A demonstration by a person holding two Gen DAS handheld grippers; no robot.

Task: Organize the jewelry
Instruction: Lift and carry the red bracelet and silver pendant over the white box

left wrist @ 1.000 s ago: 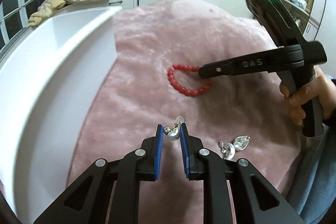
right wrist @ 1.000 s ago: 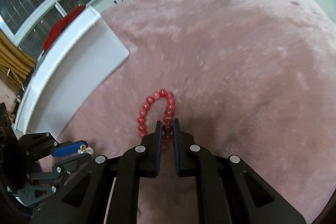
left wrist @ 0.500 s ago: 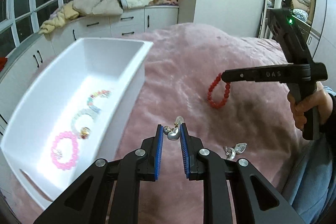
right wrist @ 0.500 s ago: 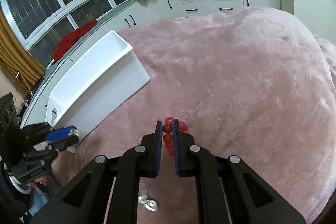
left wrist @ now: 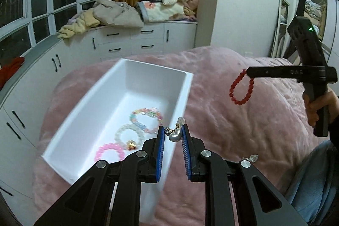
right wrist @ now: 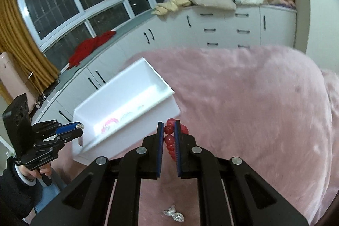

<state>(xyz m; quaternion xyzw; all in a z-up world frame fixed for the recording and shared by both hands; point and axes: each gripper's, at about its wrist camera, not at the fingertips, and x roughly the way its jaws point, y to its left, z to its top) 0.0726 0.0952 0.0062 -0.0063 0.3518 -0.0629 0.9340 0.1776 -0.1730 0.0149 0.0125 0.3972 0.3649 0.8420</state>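
Note:
My left gripper [left wrist: 173, 132] is shut on a pearl heart earring [left wrist: 175, 134] with a small gold clasp, held in the air beside the right wall of the white box [left wrist: 180, 99]. Inside the box lie a pink bead bracelet [left wrist: 109, 151], a clear one [left wrist: 129, 135] and a pastel one [left wrist: 146, 115]. My right gripper [right wrist: 169, 129] is shut on a red bead bracelet [right wrist: 169, 139], which hangs from its tips [left wrist: 241, 88] above the pink blanket. A second silver earring [right wrist: 173, 214] lies on the blanket below it.
The fluffy pink blanket [left wrist: 243, 130] covers the bed. White drawers [left wrist: 127, 41] topped with piled clothes [left wrist: 118, 14] run along the windows behind. A person's hand [left wrist: 317, 107] grips the right handle; a blue-jeaned leg [left wrist: 313, 179] sits at the right edge.
Both grippers have risen off the blanket. The red bracelet was lifted and now dangles. The left gripper carried the earring up and leftward, bringing the box and its bracelets into view.

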